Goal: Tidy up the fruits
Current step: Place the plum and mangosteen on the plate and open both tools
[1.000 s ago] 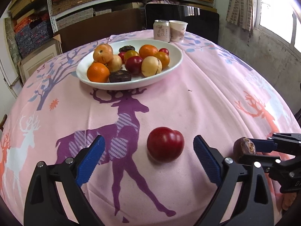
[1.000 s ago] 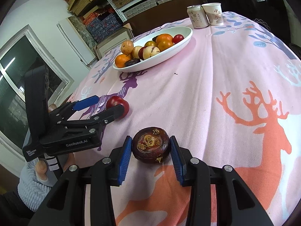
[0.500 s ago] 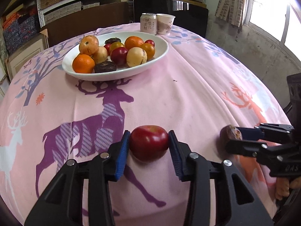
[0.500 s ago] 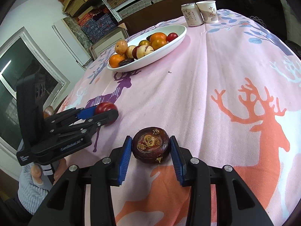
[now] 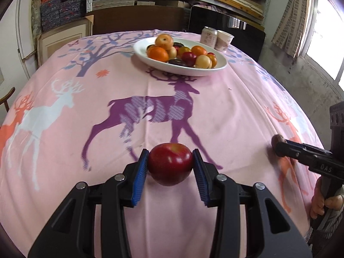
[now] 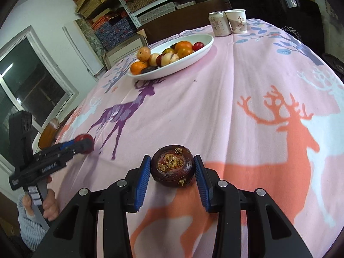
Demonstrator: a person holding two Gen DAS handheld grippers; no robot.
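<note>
Both fruits now raised: one red apple [image 5: 170, 163], one mangosteen [image 6: 172, 165], apparently airborne.

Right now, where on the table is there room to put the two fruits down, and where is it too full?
The pink cloth between the white bowl and both grippers is bare, around the purple deer. More free cloth lies right of the bowl, by the orange deer. The bowl is crowded with fruit, and the can and paper cup stand close behind it.

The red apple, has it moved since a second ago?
Yes. The apple now sits clamped in the left tongs, lifted toward the camera and farther from the purple deer print it lay beside.
</note>
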